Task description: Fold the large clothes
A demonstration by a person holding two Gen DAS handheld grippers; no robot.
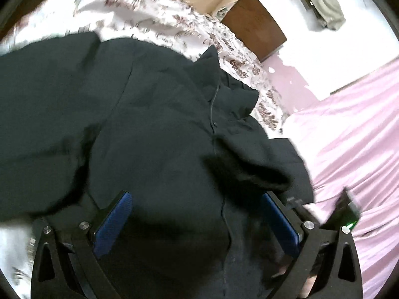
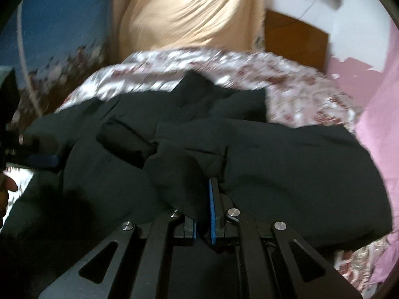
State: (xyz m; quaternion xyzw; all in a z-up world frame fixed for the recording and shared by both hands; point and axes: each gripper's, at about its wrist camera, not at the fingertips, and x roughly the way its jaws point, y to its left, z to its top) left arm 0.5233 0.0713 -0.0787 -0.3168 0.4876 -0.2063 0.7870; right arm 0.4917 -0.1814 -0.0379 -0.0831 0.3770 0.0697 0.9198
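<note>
A large black garment [image 1: 154,124] with a collar and a button placket lies spread on a floral bedsheet [image 1: 154,17]. My left gripper [image 1: 197,199] hovers just above its middle, blue pads wide apart, holding nothing. In the right wrist view the same black garment [image 2: 286,162] lies rumpled across the bed. My right gripper [image 2: 203,186] is shut on a bunched fold of the black cloth, which hides the left pad; the right pad [image 2: 212,214] shows edge-on. The left gripper's blue pad [image 2: 43,160] shows at the far left of that view.
The floral sheet [image 2: 286,87] covers the bed. A pink sheet [image 1: 349,137] lies to the right. A brown wooden board [image 1: 254,27] stands past the bed, and a beige curtain [image 2: 189,12] hangs behind it. A hand [image 2: 7,189] shows at the left edge.
</note>
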